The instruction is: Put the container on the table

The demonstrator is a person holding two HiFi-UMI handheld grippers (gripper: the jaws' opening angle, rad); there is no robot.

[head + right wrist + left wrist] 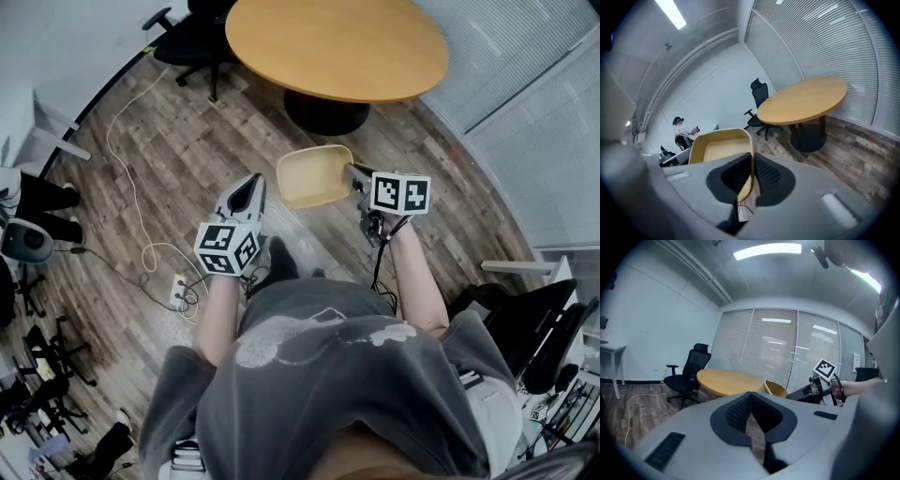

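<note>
Hanging in the air on the person's side of the round wooden table [337,47], the tan container [314,175] is not on the tabletop; it hovers over the wood floor [187,150] just short of the table's dark pedestal base [326,112]. It is an open, empty tub with rounded corners, its mouth facing up. The right gripper [354,178] holds it by the rim: its own view shows both jaws pressed on one thin wall of the tub. The left gripper [253,183] is beside the container, apart from it, on the side farther from the table; its jaws are together with nothing between them. A black office chair [192,42] stands at the table's far left edge. Left of the person, a white cable [127,178] loops across the floor to a power strip [178,291].
</note>
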